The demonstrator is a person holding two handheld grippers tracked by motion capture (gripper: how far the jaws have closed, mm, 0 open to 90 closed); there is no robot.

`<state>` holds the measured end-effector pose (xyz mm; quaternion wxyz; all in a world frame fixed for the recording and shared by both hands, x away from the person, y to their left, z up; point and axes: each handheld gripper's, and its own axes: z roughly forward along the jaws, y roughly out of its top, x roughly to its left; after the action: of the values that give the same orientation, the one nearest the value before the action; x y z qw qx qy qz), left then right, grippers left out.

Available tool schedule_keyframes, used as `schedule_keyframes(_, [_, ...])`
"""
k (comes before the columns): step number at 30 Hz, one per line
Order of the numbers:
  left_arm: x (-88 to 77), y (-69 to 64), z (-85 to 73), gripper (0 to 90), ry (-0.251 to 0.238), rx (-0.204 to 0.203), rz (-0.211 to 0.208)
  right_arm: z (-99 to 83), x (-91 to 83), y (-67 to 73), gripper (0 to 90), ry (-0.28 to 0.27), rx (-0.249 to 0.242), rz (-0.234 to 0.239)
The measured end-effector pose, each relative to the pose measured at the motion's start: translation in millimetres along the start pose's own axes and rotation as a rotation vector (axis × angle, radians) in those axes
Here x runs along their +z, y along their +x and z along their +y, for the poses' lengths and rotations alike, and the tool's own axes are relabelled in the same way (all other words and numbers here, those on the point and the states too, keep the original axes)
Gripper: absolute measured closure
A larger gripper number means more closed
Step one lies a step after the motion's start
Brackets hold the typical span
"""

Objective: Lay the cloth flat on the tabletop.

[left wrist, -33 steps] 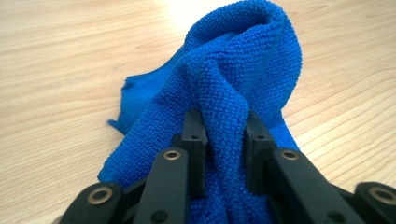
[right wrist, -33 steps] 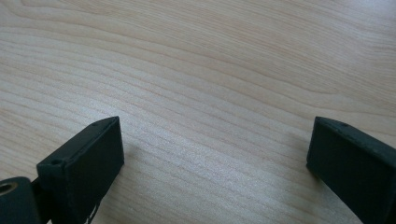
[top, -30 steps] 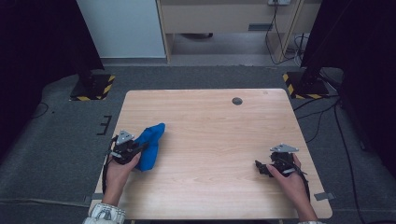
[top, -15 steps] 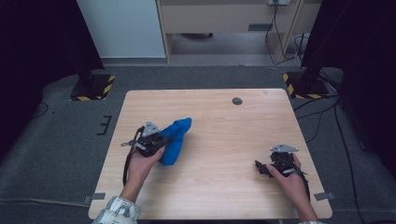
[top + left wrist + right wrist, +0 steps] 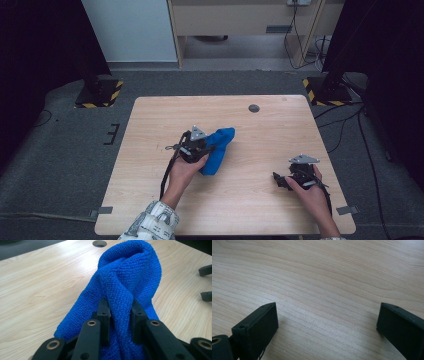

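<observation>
Light wooden bench [image 5: 150, 200], grain running side to side, round grommet hole [image 5: 254, 108] near the far edge, right of centre. Blue microfibre cloth [image 5: 218, 149] bunched in a long fold around the bench's middle, slightly left, draped down onto the wood. Left gripper [image 5: 206, 148] clamped on the cloth's near end, jaws narrow with terry pinched between them; in the left gripper view the cloth [image 5: 125, 285] runs away toward the hole. Right gripper [image 5: 278, 181] near the bench's right edge, toward the near right corner, jaws wide apart, holding nothing, bare wood between them.
</observation>
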<state>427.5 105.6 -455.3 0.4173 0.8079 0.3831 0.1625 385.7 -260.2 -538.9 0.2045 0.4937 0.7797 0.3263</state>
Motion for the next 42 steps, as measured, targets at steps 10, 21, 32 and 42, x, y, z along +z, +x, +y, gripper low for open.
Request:
schedule_keyframes(10, [40.4,-17.5,-4.4,73.8,0.067,0.035,0.005,0.0,-0.1,0.3,3.8,0.001,0.003,-0.001])
schedule_keyframes(21, [70.0,-16.0,-23.4,65.4,0.151,0.053,0.049,-0.2,-0.3,0.5,3.8,0.001,0.002,0.000])
schedule_keyframes(32, [41.7,-9.4,-15.9,14.9,-0.003,-0.005,0.002,-0.3,-0.5,1.0,3.7,0.002,0.005,-0.001])
schedule_keyframes(42, [-17.0,7.0,-24.8,5.0,-0.109,0.017,-0.008,1.8,-2.5,11.7,12.6,-0.006,-0.053,0.019])
